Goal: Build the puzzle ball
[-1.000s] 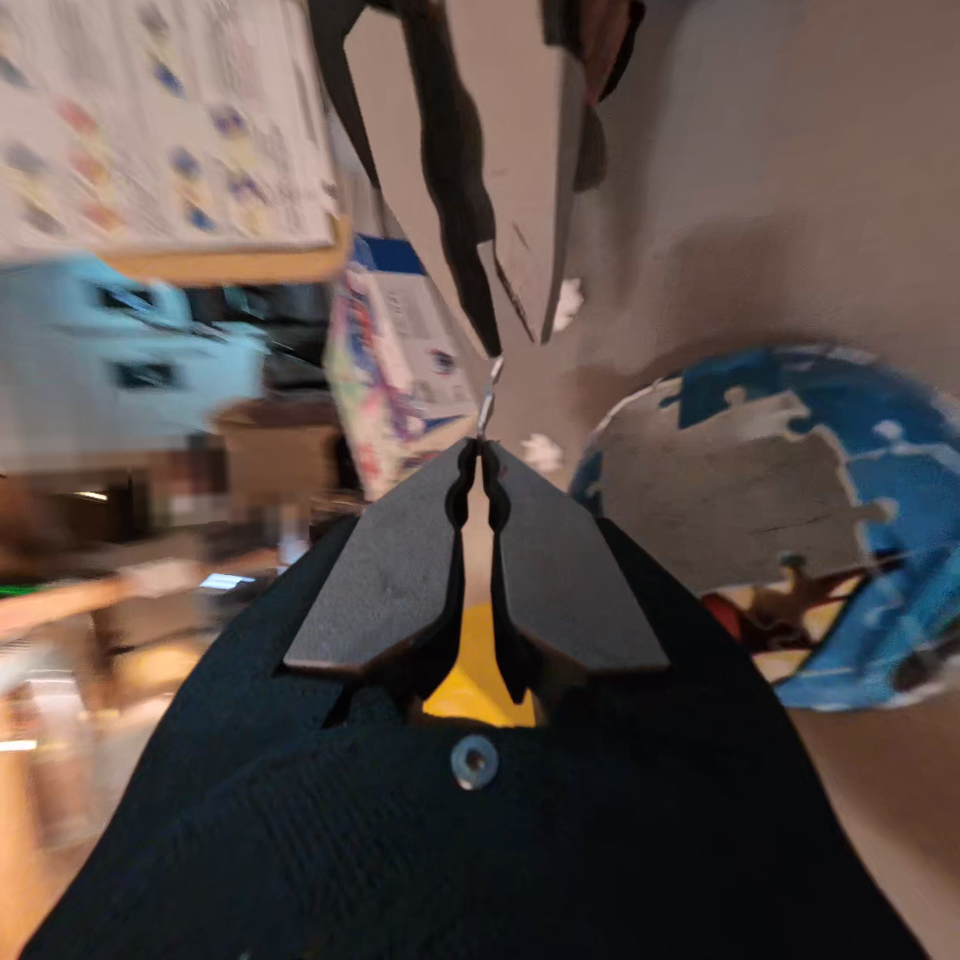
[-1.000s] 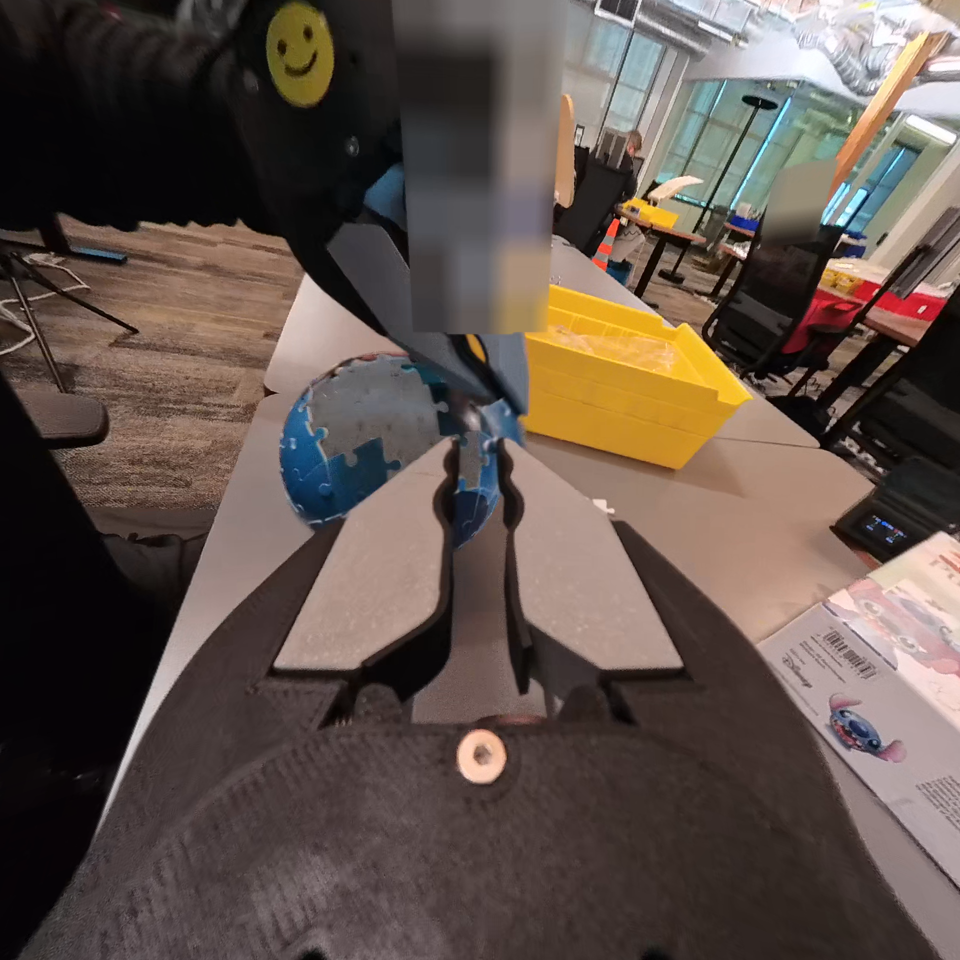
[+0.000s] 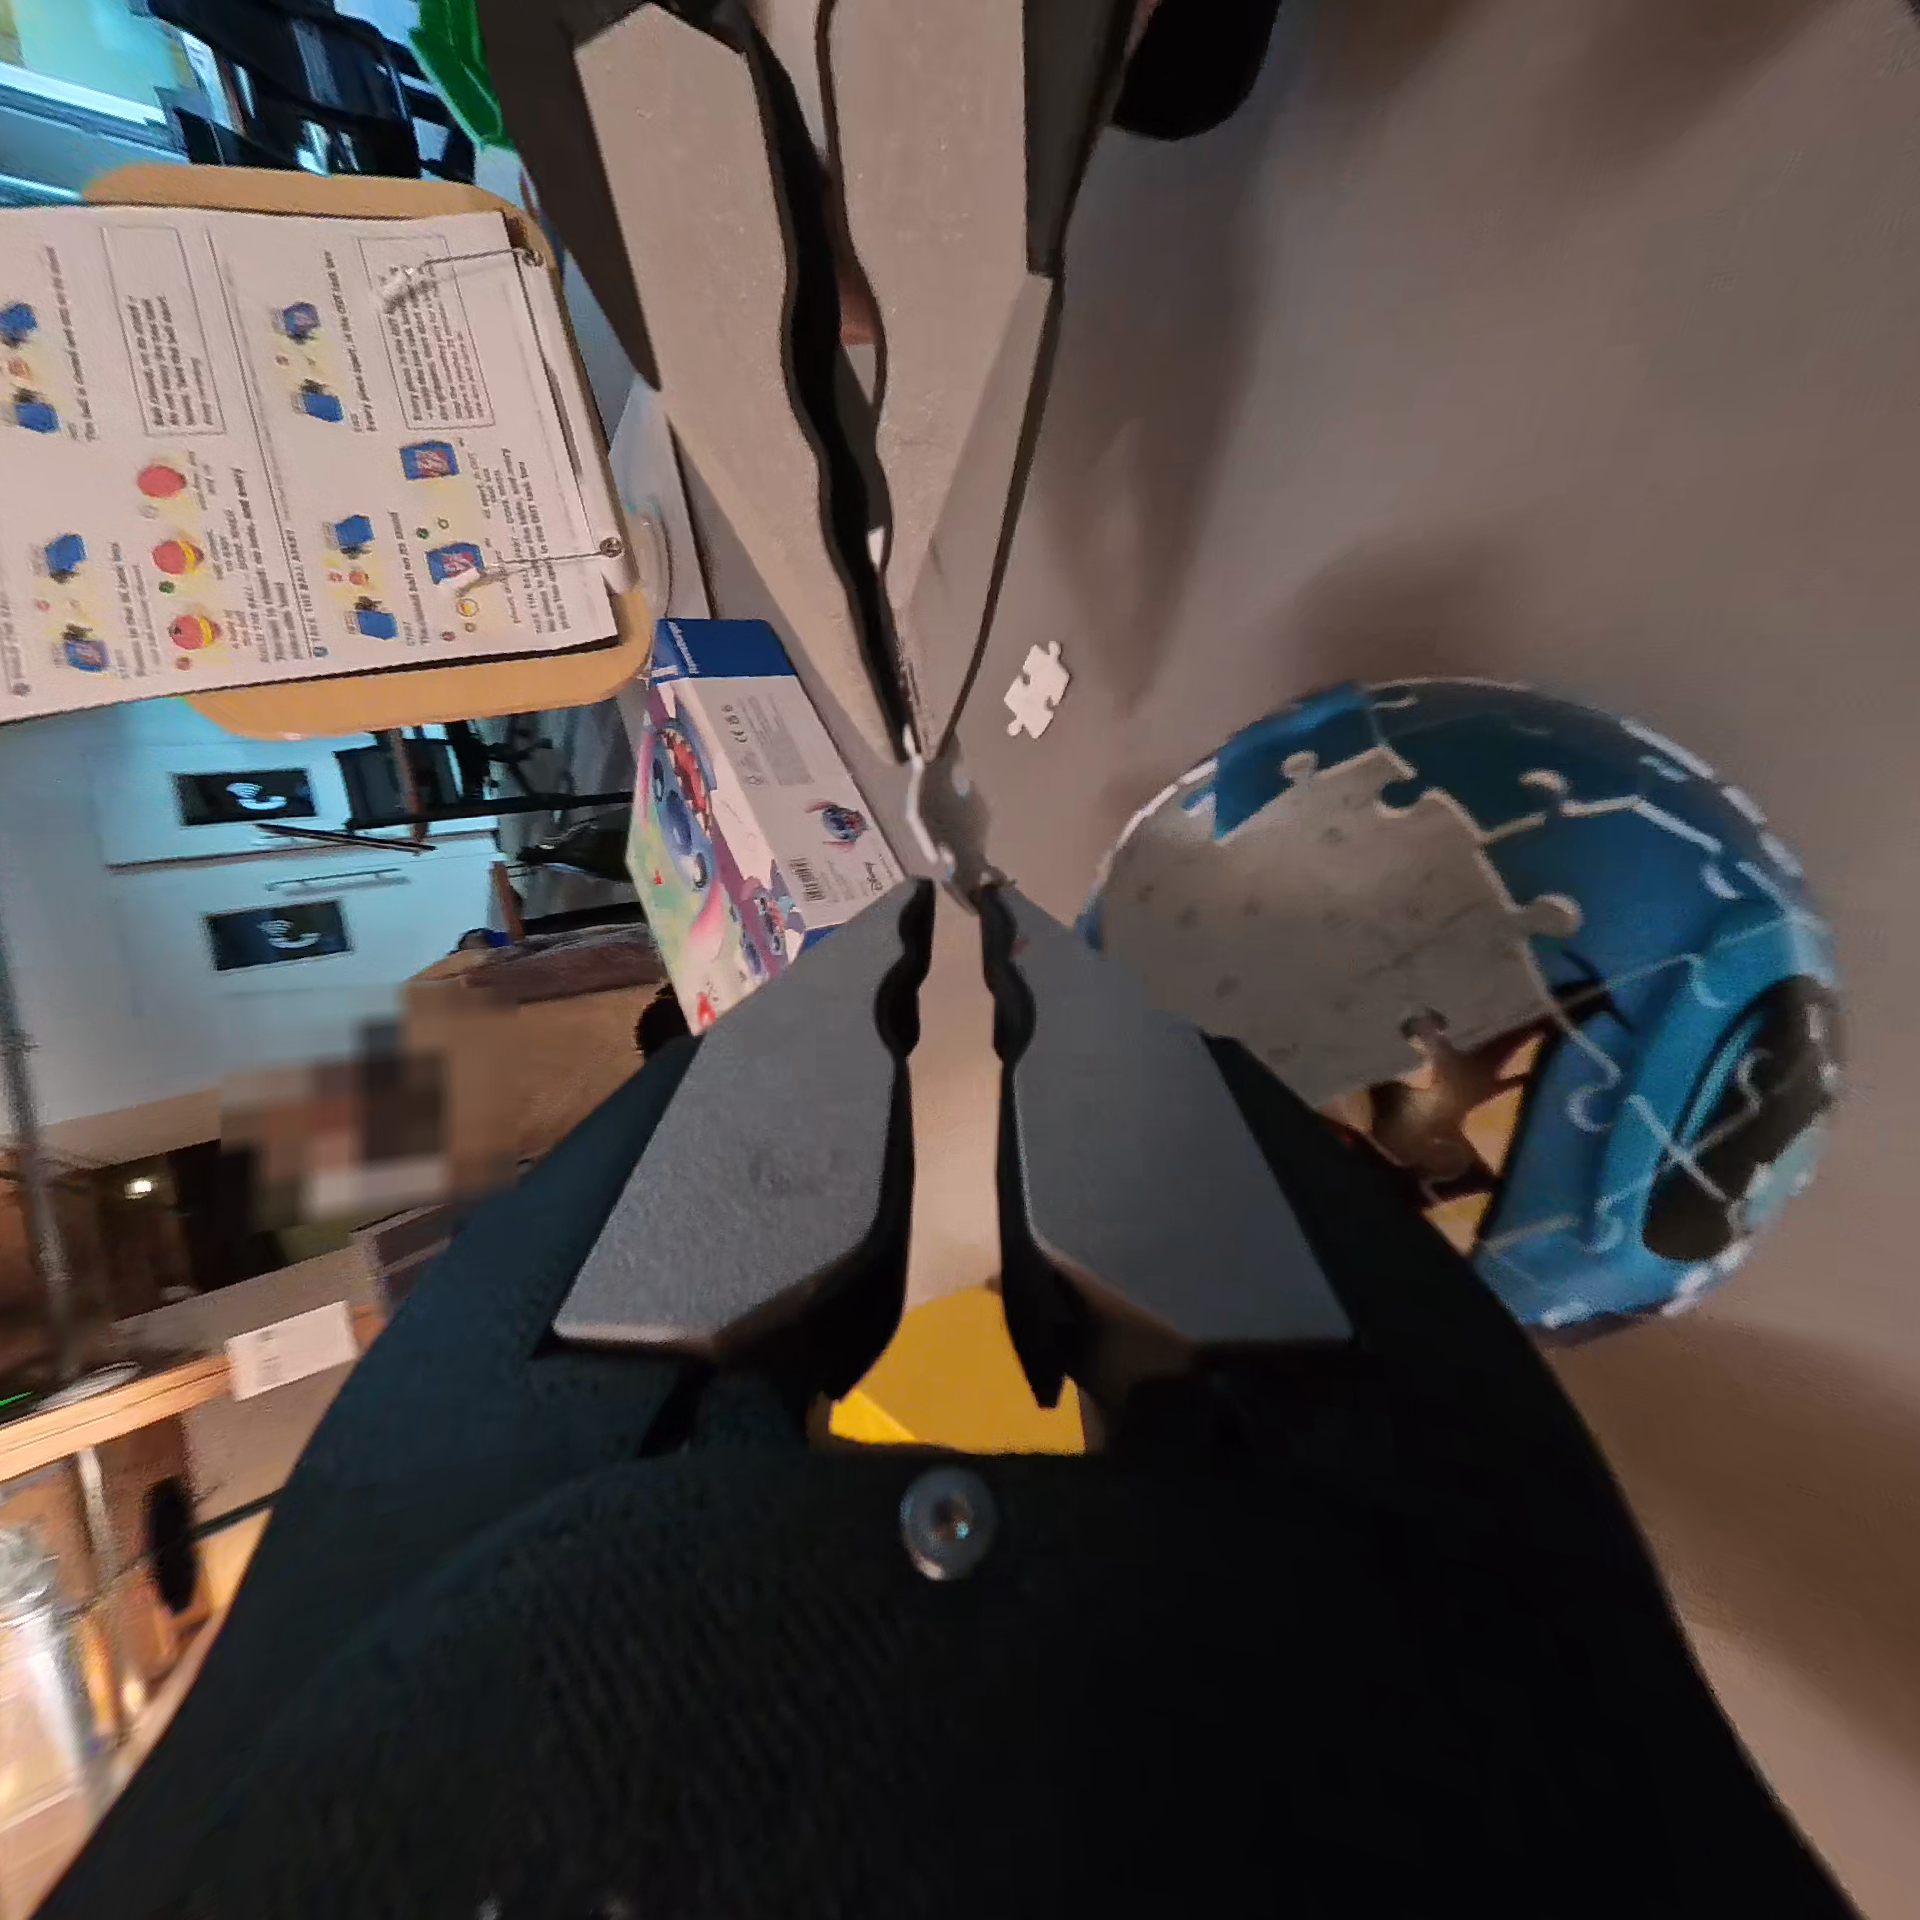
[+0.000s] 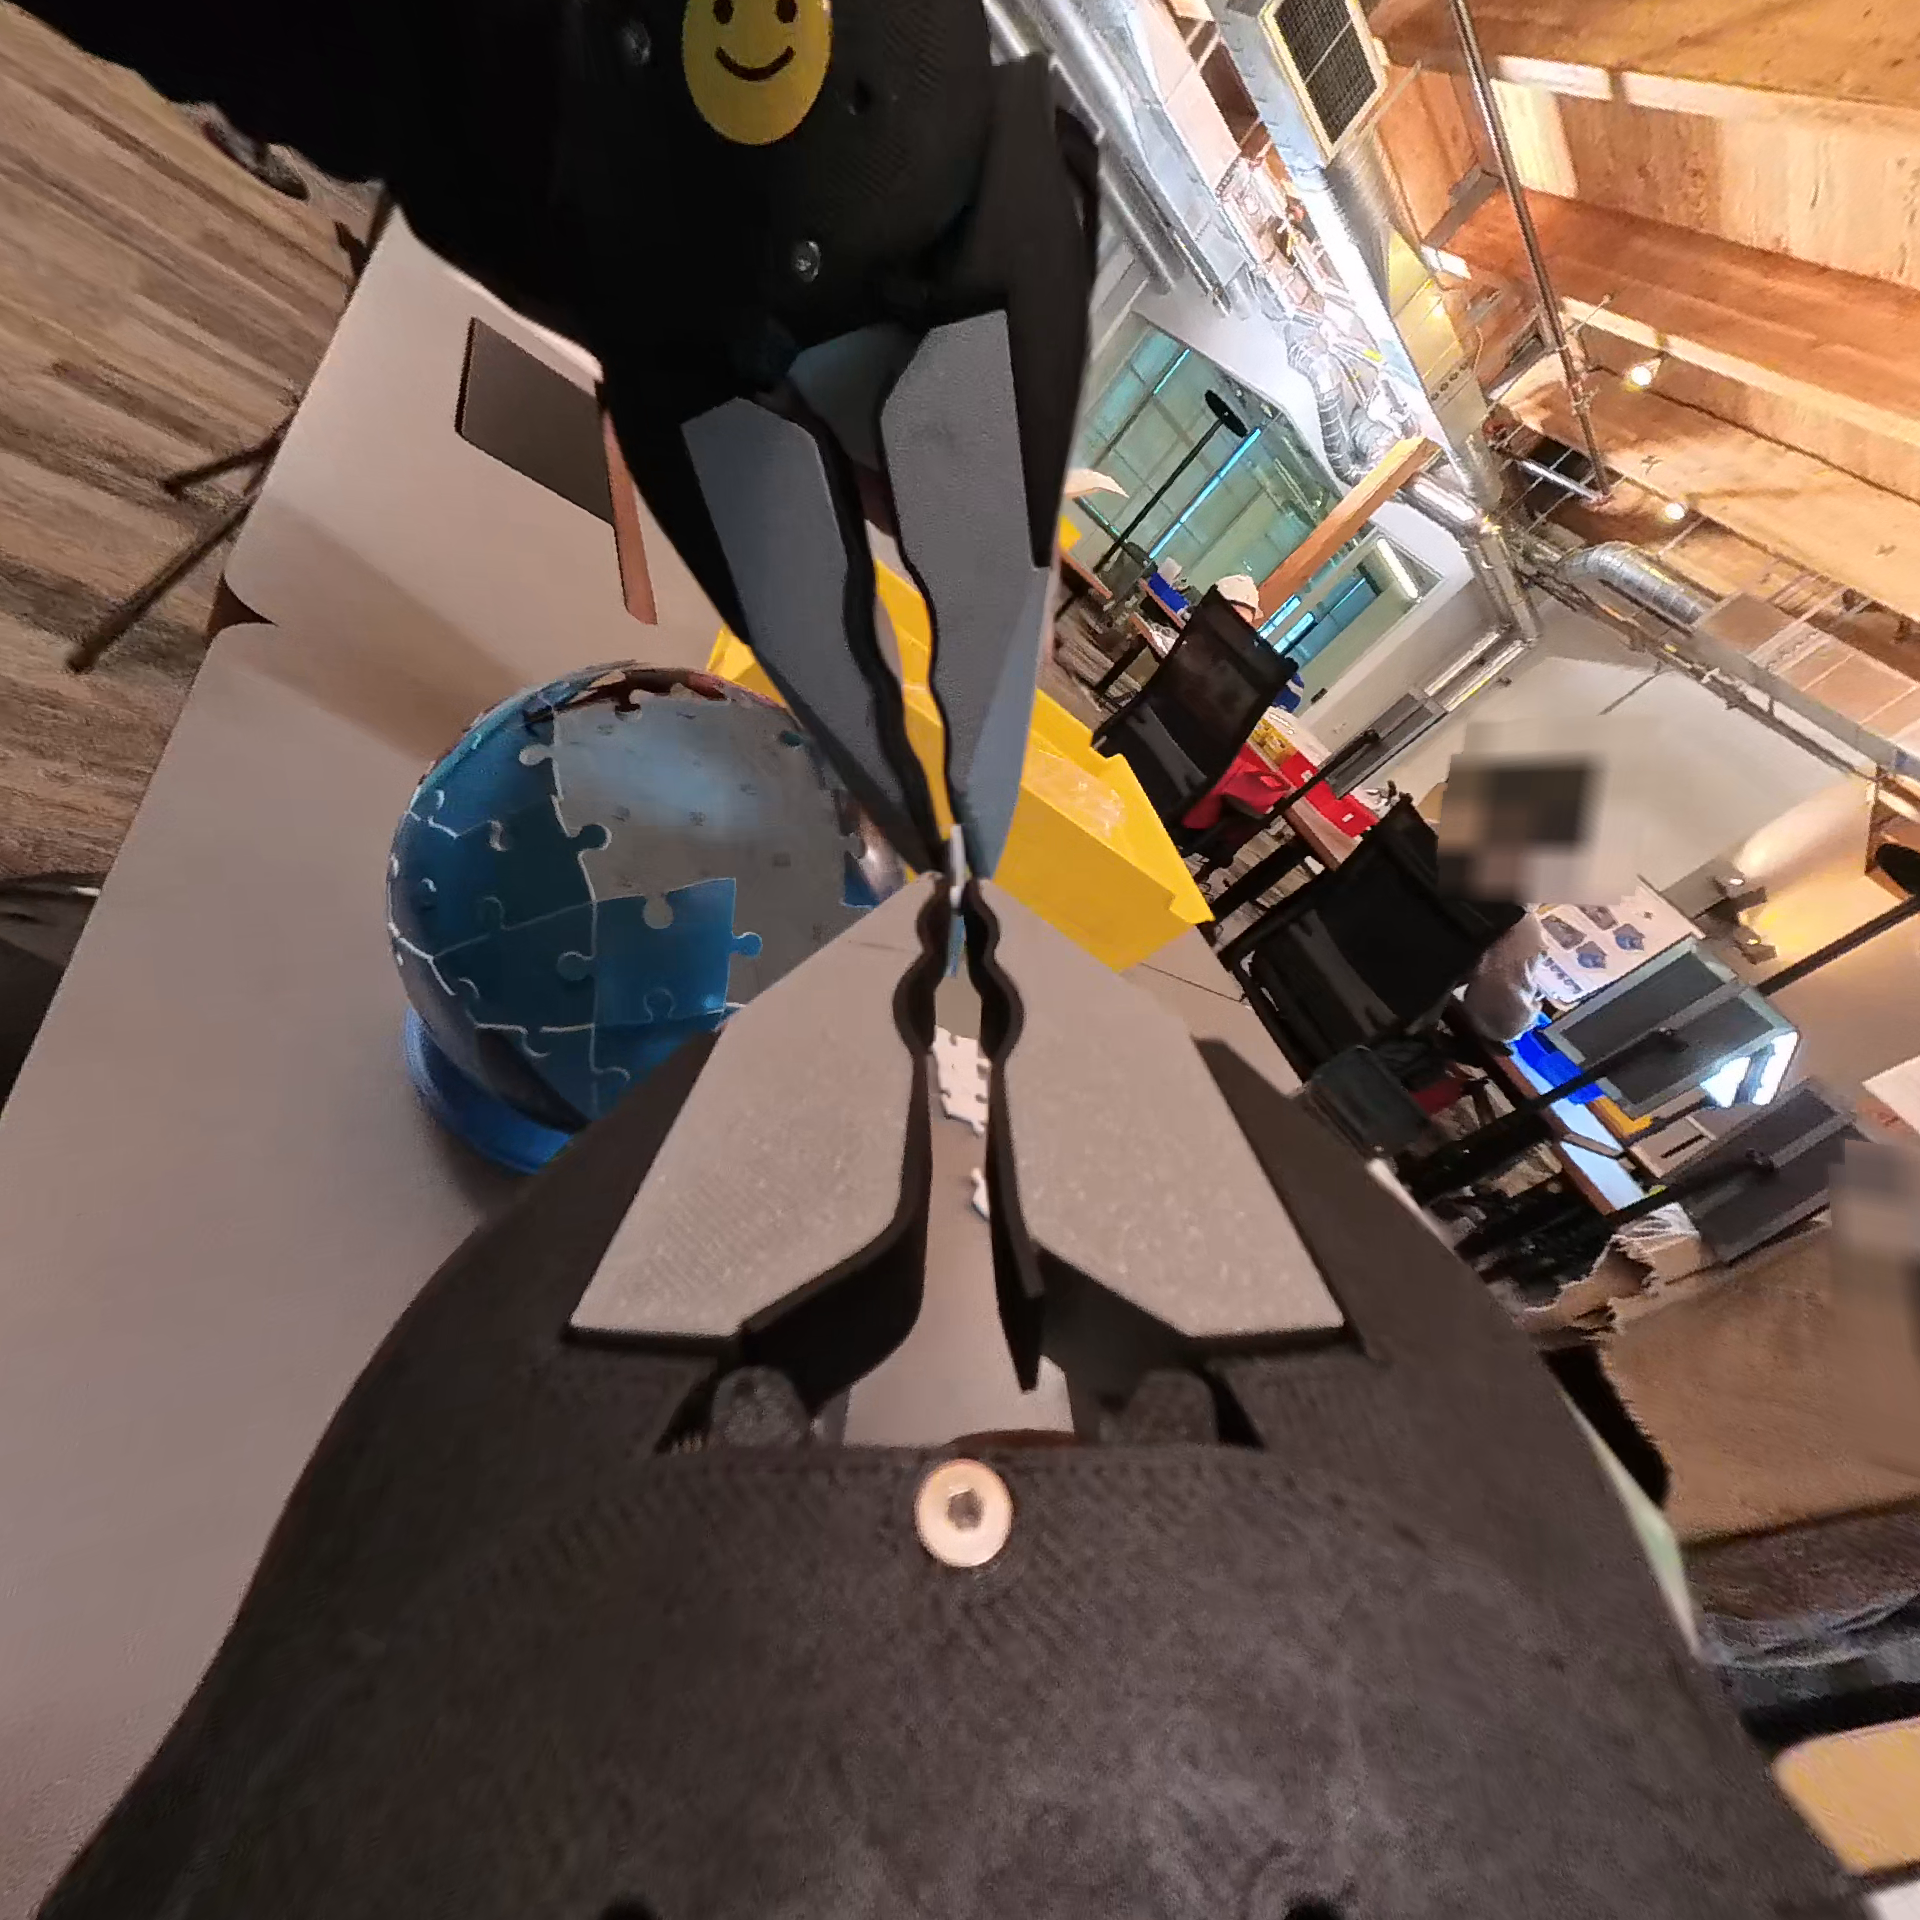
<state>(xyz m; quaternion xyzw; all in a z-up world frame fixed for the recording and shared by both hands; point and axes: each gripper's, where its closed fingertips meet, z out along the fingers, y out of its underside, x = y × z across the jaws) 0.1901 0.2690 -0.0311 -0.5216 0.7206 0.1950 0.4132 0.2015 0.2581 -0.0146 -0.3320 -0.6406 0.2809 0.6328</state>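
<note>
The ball (image 4: 582, 883) sits on the worktop (image 4: 208, 1039) left of my right gripper (image 4: 954, 914), and right of my left gripper (image 3: 956, 883). Both grippers meet tip to tip above the worktop, each nearly closed on the same small piece (image 3: 940, 816). A loose white piece (image 3: 1037, 688) lies beyond my left tips. Behind the opposing gripper in my right view stands a yellow bin (image 4: 1091, 831) with clear plastic inside.
</note>
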